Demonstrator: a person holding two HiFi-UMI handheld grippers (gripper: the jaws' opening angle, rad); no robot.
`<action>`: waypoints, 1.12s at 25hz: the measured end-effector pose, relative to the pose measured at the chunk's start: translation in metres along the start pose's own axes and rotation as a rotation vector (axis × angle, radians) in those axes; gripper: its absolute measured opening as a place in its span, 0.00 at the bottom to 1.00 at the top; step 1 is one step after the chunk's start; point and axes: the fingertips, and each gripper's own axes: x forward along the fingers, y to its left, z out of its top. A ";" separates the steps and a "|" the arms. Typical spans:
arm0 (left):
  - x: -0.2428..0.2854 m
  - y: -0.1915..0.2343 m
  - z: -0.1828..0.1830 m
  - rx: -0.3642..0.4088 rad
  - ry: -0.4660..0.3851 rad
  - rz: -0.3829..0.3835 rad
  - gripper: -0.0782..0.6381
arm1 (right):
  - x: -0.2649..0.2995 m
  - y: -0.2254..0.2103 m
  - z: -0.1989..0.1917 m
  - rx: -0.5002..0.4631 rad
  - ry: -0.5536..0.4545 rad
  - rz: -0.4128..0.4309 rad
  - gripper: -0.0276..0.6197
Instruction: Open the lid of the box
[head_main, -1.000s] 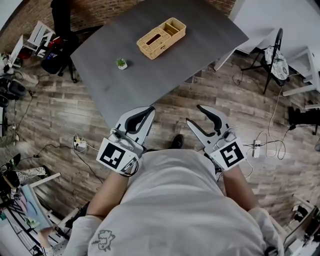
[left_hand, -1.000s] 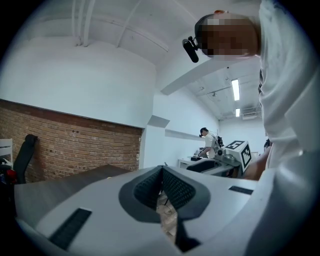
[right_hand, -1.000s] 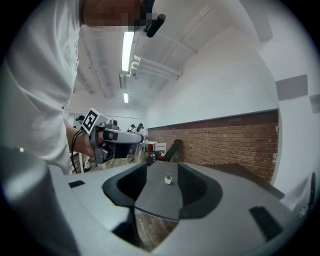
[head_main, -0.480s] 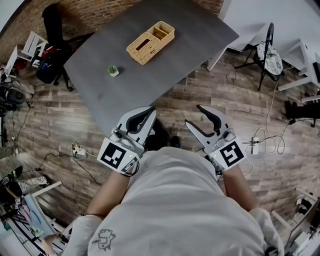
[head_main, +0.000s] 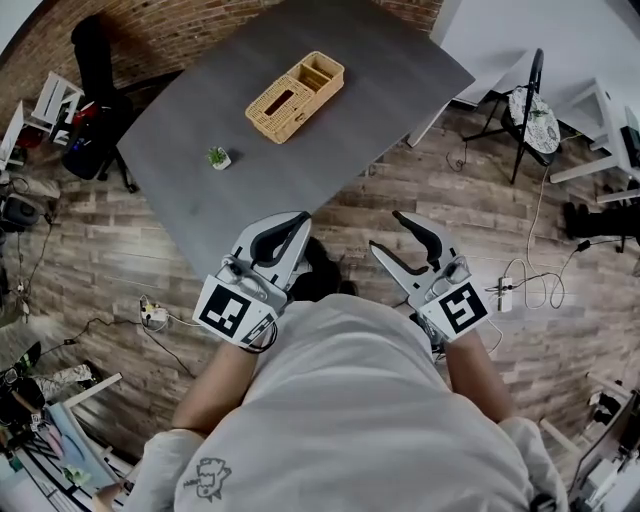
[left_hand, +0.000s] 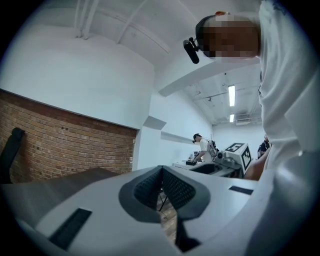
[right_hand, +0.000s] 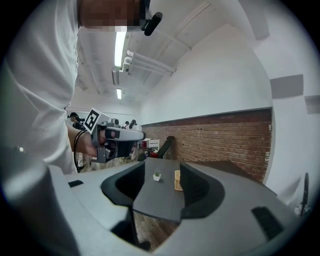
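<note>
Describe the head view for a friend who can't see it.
Seen from above, a white-shirted person holds the left tongs, shut, and the right tongs, empty, jaws just opening wider, short of a dark table bearing a wicker box and a small potted plant.

Left claw closed; right claw, empty, has just been opening.

- Bare surface is lying open from its near edge up to the wicker box.
- A small potted plant is standing left of the box, apart, narrowing that side.
</note>
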 end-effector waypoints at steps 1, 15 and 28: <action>0.003 0.007 0.001 0.000 -0.003 0.001 0.12 | 0.006 -0.004 0.001 0.001 -0.002 0.002 0.39; 0.039 0.136 0.022 -0.015 -0.021 0.048 0.12 | 0.131 -0.068 0.031 -0.022 -0.008 0.061 0.39; 0.037 0.203 0.027 -0.028 -0.026 0.159 0.12 | 0.208 -0.090 0.042 -0.036 -0.005 0.188 0.39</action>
